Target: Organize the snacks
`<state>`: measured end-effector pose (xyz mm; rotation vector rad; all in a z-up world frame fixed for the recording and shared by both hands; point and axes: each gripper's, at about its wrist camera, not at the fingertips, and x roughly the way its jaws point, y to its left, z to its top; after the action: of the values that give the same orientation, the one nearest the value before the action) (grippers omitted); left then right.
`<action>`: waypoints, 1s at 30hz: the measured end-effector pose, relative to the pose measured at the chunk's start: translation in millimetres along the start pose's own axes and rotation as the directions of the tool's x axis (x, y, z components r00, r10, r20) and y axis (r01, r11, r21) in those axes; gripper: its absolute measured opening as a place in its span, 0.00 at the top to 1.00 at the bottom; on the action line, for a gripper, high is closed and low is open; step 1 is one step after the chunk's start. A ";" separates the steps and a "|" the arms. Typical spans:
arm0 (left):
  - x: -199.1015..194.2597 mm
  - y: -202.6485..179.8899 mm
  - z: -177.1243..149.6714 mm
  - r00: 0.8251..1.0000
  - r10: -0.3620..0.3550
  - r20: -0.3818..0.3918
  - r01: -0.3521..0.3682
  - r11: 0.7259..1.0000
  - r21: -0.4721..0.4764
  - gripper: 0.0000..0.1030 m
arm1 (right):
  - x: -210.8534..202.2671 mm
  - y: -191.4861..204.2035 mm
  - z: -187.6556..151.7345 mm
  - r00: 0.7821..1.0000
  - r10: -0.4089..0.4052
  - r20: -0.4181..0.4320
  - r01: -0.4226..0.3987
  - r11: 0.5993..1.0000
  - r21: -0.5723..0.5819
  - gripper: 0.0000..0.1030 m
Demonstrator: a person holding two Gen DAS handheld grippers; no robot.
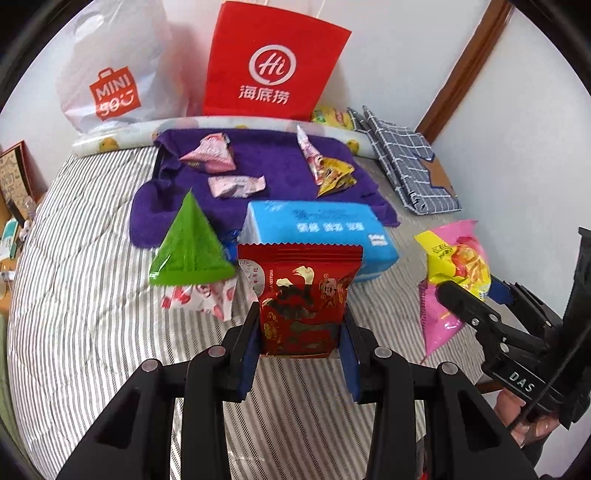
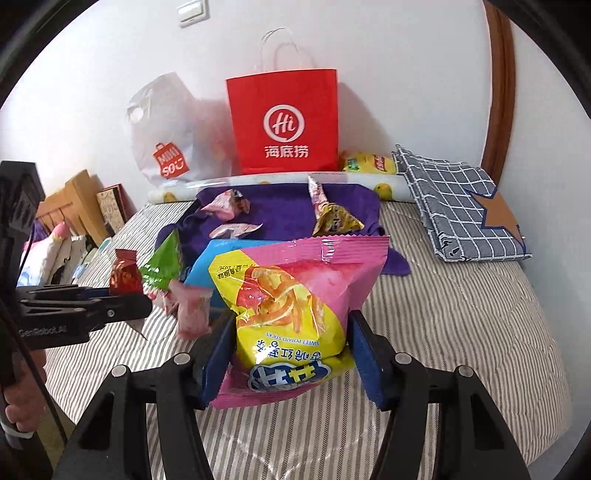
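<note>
While both jaws clamp packets, left gripper [image 1: 301,328] red packet [image 1: 301,295], right gripper [image 2: 291,354] pink bag [image 2: 291,306], striped bedding [image 1: 92,295] lies bare below.

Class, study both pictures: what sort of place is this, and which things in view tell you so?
Most likely a bedroom. The snacks lie on a bed with a striped quilt; a wooden headboard stands against the white wall, and a light switch sits above the red paper bag.

Left gripper [image 1: 301,325] and right gripper [image 2: 291,354]: black angular arms, blue pads [image 2: 218,354], silver round screws, white lettering, thin black cable alongside.
</note>
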<state>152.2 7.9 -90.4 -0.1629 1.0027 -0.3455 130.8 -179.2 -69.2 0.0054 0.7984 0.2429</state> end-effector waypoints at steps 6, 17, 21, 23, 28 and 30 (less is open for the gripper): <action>2.6 -5.3 14.2 1.000 -0.012 0.002 0.012 1.000 0.005 0.63 | 3.9 -12.7 11.5 1.000 -0.005 0.007 0.005 0.999 0.034 0.43; 7.7 -6.0 47.6 1.000 -0.029 0.012 0.029 1.000 0.002 0.63 | 12.4 -22.6 41.6 1.000 -0.006 0.024 0.005 0.999 0.038 0.43; 9.9 -3.4 59.2 0.999 -0.036 0.017 0.036 0.999 0.001 0.63 | 19.0 -24.1 53.9 1.000 0.000 0.030 -0.001 0.999 0.034 0.43; 12.7 -1.7 65.5 0.999 -0.042 0.017 0.042 0.999 -0.002 0.63 | 22.7 -25.0 58.8 1.000 0.002 0.031 -0.004 0.999 0.035 0.43; 19.9 3.7 76.5 0.999 -0.050 0.013 0.050 0.999 -0.011 0.63 | 34.9 -29.9 70.5 1.000 0.002 0.028 -0.003 0.999 0.041 0.43; 24.4 5.6 81.6 0.999 -0.046 0.009 0.046 0.999 -0.015 0.63 | 40.5 -31.8 75.0 1.000 -0.002 0.027 0.001 0.999 0.039 0.43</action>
<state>234.4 2.5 -68.0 -0.2008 0.9945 -0.3790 217.9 -194.8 -48.6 0.0451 0.7760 0.2254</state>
